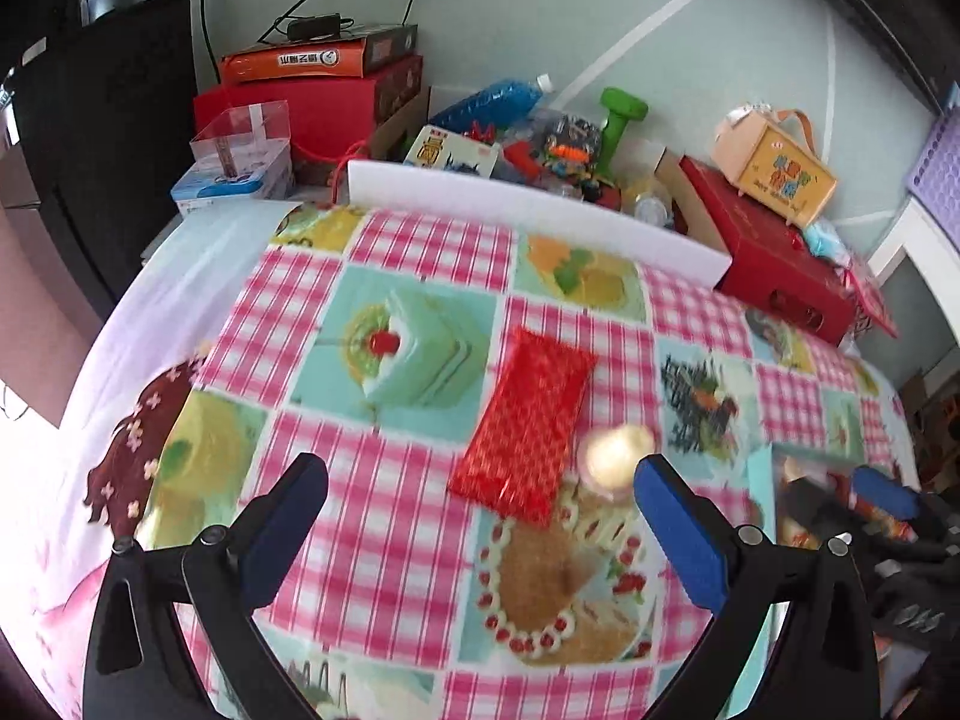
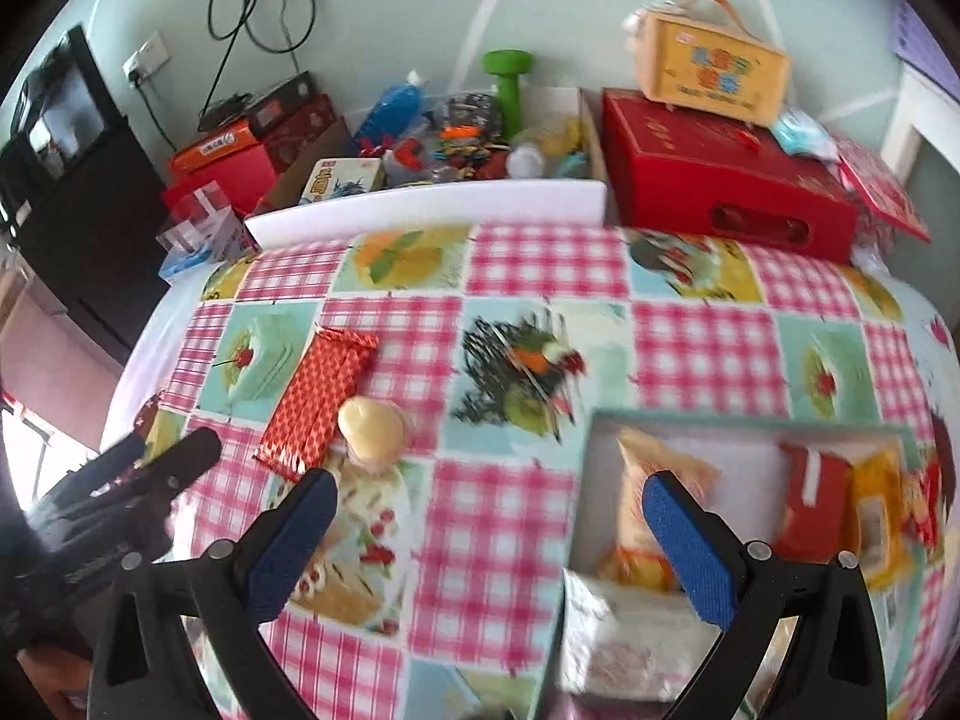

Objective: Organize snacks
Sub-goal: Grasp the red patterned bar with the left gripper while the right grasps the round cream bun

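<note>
Left gripper [image 1: 480, 516] and right gripper [image 2: 489, 519] spread wide, both empty; red packet [image 1: 525, 423] ahead between left jaws, round pastry [image 1: 618, 456] beside it.

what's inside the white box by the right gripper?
White box holds several snack packets, red, orange and yellow. The blue finger covers part; blur hides labels.

We see glossy plastic-looking tablecloth [image 2: 510, 510]; red snack packet [image 1: 525, 423] shiny, foil-like (crinkled); white foam strip [image 1: 534, 213] matt; gripper pads [image 2: 690, 546] blue, rough-textured on matt black plastic arms.
</note>
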### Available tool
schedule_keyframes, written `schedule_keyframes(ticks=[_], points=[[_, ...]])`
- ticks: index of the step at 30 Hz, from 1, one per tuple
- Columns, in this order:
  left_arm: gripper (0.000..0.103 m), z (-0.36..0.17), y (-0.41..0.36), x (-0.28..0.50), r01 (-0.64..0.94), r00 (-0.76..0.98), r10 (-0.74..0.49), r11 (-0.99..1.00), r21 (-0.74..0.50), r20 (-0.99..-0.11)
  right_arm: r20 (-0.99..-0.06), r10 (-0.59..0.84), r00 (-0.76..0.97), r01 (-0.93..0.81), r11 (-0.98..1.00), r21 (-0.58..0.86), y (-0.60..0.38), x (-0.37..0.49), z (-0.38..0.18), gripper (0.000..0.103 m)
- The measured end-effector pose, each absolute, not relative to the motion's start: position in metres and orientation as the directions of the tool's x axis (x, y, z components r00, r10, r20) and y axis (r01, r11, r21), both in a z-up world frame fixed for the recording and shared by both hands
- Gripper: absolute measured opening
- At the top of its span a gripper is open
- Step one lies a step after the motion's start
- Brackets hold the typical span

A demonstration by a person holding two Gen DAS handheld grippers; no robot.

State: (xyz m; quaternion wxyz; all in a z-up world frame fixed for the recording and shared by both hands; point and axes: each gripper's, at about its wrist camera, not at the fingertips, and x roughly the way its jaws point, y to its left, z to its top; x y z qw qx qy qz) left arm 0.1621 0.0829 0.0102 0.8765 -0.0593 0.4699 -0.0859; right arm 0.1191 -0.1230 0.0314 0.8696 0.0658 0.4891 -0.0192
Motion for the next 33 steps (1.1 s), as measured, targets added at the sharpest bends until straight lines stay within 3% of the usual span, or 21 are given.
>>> schedule_keyframes(ticks=[16,24,33], points=[[0.101,-0.026,0.079,0.226,0.062,0.363,-0.196,0.981,-0.186,-0.911,-0.897,0.026,0.441,-0.018,1.000,0.020,-0.061,0.180,-0.028,0.102],[0.090,-0.045,0.063,0.239,0.098,0.323,-0.202,0.979,-0.180,-0.924,-0.904,0.031,0.427,-0.040,0.999,0.016,-0.050,0.191,-0.051,0.086],[0.090,-0.064,0.036,0.251,0.131,0.278,-0.196,0.978,-0.165,-0.941,-0.904,0.013,0.428,-0.003,1.000,0.012,-0.061,0.198,-0.061,0.069]])
